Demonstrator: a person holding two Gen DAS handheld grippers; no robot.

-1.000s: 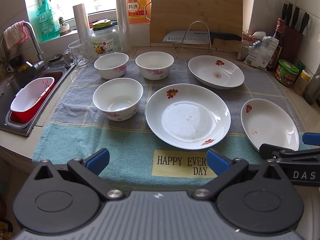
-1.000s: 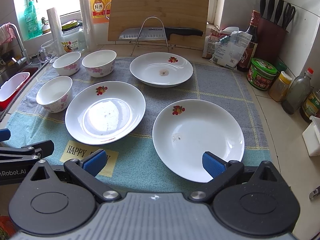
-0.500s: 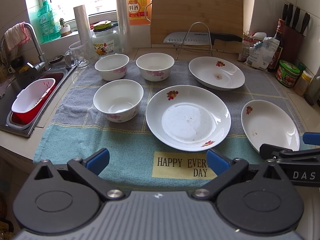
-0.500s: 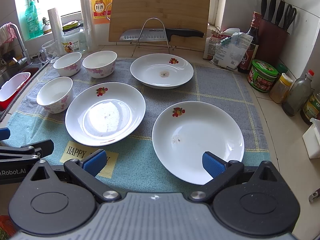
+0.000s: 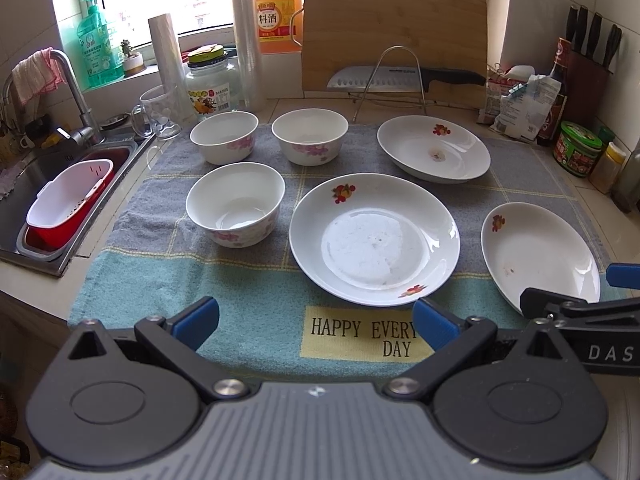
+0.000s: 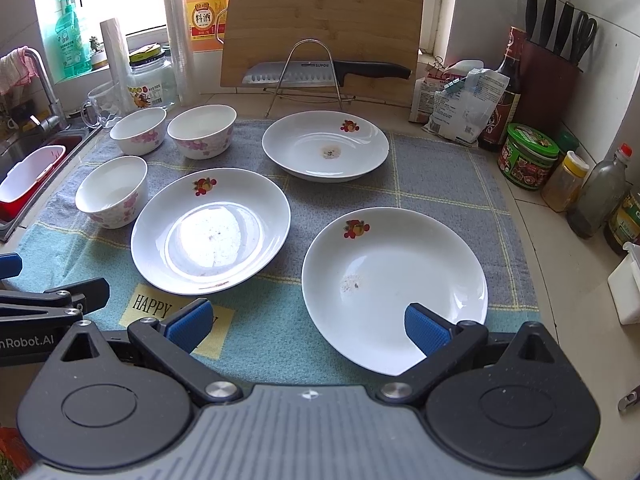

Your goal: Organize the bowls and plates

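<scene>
Three white flowered bowls stand on a towel: a near bowl (image 5: 236, 208) and two behind it (image 5: 224, 136) (image 5: 310, 136). Three white plates with fruit prints lie to their right: a middle plate (image 5: 374, 236), a far plate (image 5: 434, 148) and a right plate (image 6: 394, 280). My left gripper (image 5: 316, 322) is open over the towel's front edge, short of the middle plate. My right gripper (image 6: 308, 326) is open, its right fingertip (image 6: 424, 328) above the right plate's near rim. Neither holds anything.
A sink (image 5: 24, 200) with a red and white basket (image 5: 66, 204) lies left. At the back stand a cutting board (image 5: 394, 32), a knife on a wire rack (image 5: 400, 78), a jar and a glass mug. Jars, bottles and a knife block (image 6: 548, 76) line the right side.
Both views have crept slightly back and up, so the dishes sit a little lower in the frames. Both grippers stay open and nothing on the towel has moved.
</scene>
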